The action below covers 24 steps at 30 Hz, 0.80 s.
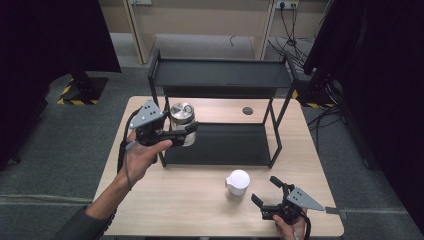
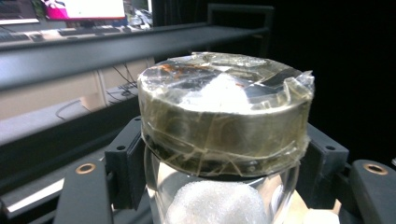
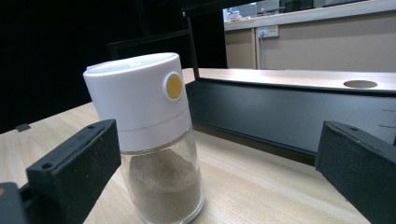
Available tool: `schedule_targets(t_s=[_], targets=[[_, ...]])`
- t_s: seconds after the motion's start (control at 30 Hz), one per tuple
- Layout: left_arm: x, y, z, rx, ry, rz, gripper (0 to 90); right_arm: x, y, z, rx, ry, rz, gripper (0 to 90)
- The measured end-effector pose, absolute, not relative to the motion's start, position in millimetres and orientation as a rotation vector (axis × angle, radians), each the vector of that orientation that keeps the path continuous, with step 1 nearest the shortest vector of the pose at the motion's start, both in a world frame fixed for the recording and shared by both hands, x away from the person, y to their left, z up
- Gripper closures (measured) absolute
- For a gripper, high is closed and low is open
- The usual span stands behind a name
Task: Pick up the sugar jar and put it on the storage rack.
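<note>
Glass jar [image 1: 183, 122], metal lid w/ clear tape over it, white granular fill visible through the wall. Held clear of the bench [image 1: 165, 200], long axis approx. vertical, at the left front post of the black two-tier rack [image 1: 220, 75], between the lower shelf [image 1: 220, 144] and the top shelf. In the left gripper view the lid [image 2: 224, 121] sits just above the jaws, which clamp the glass body right under the lid rim, one pad each side.

Left gripper [image 1: 187, 132]: jaws closed tight on the jar, pointing toward 3 o'clock in the high view. Left hand [image 1: 142, 155] grips the handle from below, forearm entering from approx. 7 o'clock, wrist raised above bench level. Judgement: the key relation is jar vs. rack. The lower shelf lies at 3–4 o'clock from the jar, so a move in that direction must clear the post.

White-capped shaker [image 1: 237, 183], brown powder inside, stands upright on the bench approx. midway along the front half. It lies at 10 o'clock from the right gripper [image 1: 266, 191] and near it. Right gripper: jaws wide open, nothing held; in the right gripper view the shaker [image 3: 149, 140] stands ahead, toward the left jaw, no contact. Right hand [image 1: 290, 227] is low at the bench's near edge.
</note>
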State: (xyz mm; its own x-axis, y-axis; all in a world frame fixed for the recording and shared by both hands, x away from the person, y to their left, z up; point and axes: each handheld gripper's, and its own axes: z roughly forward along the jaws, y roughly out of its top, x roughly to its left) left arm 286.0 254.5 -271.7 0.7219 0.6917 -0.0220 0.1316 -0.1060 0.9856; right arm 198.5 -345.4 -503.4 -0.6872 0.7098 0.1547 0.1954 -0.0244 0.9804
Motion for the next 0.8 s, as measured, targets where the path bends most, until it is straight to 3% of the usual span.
schedule_targets(t_s=[0.8], targets=[[321,221,-191,1.617,0.739,0.605,30.9,199,-347,-504,0.951,1.860,1.761,0.5]])
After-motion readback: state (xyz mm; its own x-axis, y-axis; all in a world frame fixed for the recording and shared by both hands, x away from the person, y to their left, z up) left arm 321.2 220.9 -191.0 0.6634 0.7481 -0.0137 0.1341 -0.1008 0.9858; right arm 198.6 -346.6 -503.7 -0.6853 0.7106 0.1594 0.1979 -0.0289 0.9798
